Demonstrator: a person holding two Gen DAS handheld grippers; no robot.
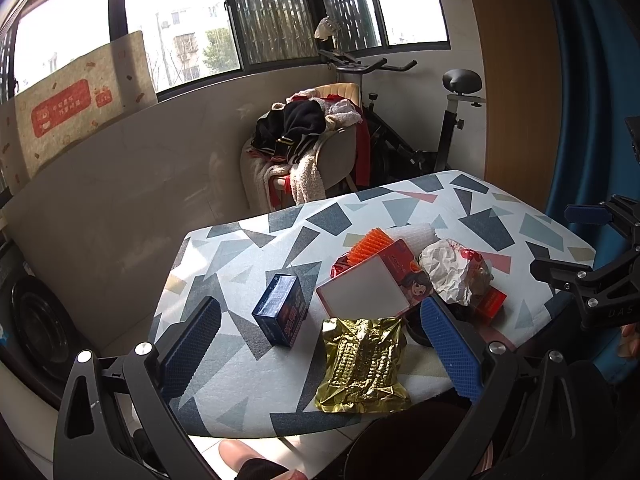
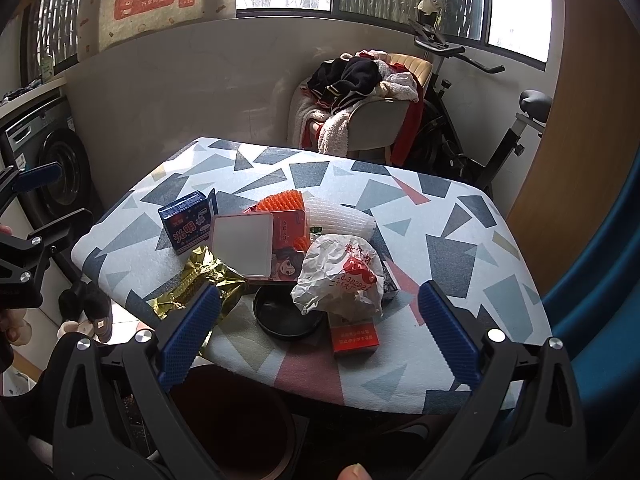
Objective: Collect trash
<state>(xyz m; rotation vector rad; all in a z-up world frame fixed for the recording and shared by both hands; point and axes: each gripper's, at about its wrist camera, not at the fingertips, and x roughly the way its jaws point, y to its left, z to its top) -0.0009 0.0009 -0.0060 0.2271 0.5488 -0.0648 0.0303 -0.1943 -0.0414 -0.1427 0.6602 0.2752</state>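
Two grippers hover over the near edge of the patterned table [image 2: 440, 216], and both stand wide apart with nothing between the blue pads. The left gripper [image 1: 320, 344] sits over the gold foil pouch [image 1: 362, 364]; the right gripper [image 2: 320, 336] frames the crumpled white wrapper [image 2: 340, 276].

The trash is heaped mid-table. The gold pouch hangs partly over the near edge, looks light and crinkly, probably slick, so pinching a flat sealed margin seems safer than squeezing its bumpy middle. The white wrapper, printed in red, lies on a black round lid [image 2: 286, 316] and touches a red carton [image 2: 354, 338]; it looks feather-light and soft, and any raised fold should give a grip. The blue carton [image 1: 282, 312] stands apart on the left, stiff card, easy to clamp across its narrow sides. Behind, an orange ridged piece [image 2: 280, 202] and a white corrugated sheet [image 2: 340, 216] lean against a red box with a white face [image 2: 256, 246].

Below the table edge, in the right wrist view, a dark round bin [image 2: 228, 424] waits, my guess for where it all goes.
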